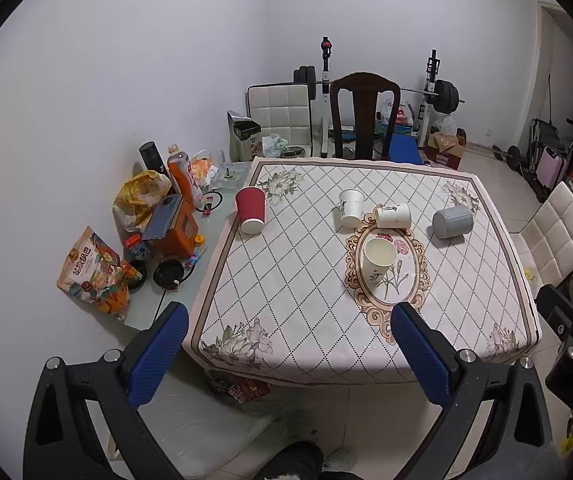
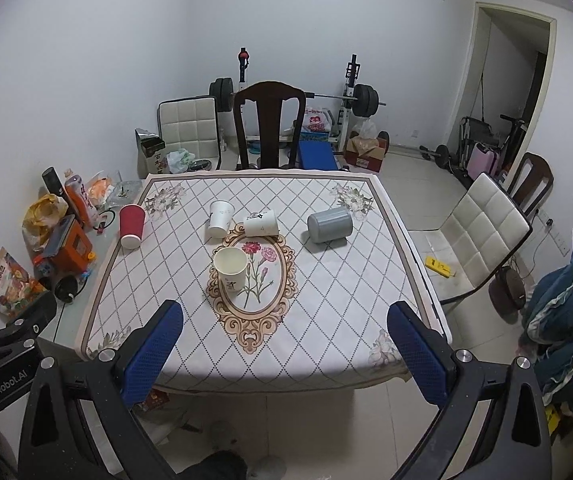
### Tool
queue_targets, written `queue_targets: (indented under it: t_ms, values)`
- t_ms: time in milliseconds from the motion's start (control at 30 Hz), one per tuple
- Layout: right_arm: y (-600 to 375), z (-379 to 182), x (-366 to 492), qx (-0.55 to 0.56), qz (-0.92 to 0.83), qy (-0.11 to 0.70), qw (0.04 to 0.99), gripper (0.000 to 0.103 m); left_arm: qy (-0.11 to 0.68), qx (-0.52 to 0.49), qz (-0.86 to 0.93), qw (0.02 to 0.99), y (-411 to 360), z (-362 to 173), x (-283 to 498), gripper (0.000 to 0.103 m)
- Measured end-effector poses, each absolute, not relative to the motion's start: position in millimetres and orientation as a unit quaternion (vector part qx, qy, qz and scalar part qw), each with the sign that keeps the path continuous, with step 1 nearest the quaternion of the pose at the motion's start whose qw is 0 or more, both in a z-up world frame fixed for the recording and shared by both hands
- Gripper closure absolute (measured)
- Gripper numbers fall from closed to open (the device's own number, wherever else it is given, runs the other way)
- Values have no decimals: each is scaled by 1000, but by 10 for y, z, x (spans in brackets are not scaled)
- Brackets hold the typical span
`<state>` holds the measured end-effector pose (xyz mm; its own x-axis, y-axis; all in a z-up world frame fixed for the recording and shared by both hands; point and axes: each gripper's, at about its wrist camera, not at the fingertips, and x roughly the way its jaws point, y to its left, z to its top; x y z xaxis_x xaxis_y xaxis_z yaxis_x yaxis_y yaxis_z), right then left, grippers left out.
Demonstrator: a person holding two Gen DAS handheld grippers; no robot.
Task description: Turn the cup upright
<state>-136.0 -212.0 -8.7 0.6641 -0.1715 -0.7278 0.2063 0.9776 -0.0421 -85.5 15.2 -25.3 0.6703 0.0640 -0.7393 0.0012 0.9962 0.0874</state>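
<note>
i held both the left claw and right claw spread wide and empty short of the surface, where one paper cup stood upright and four others lay tipped, unrighted.

Near half of the tablecloth lies bare; five cups crowd the middle, clutter lines its left edge

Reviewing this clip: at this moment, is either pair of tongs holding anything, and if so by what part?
Nothing is held. The left tongs and right tongs both stand open, short of the table; the cups lie untouched on it.
</note>
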Motion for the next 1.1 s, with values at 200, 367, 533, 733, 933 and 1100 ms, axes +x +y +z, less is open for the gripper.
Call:
queue_targets:
  t_ms: [200, 367, 533, 733, 933, 1100]
  values:
    - [-2110, -130, -1310, 18, -98, 398, 912, 0, 406, 40, 17, 913, 161, -255, -856, 0]
    - [-2101, -136, -1303, 18, -98, 398, 912, 0, 406, 41, 17, 913, 168, -252, -858, 0]
    - [-2097, -134, -1305, 17, -97, 398, 912, 0, 404, 40, 17, 914, 171, -249, -851, 0]
    - [-2086, -152, -1290, 18, -95, 400, 912, 0, 404, 38, 17, 914, 175, -247, -850, 0]
    - [-2072, -168, -1275, 19, -94, 401, 911, 0, 404, 38, 18, 914, 172, -236, -841, 0]
    - [-2075, -159, -1278, 19, -94, 401, 911, 0, 404, 38, 18, 914, 175, -236, -839, 0]
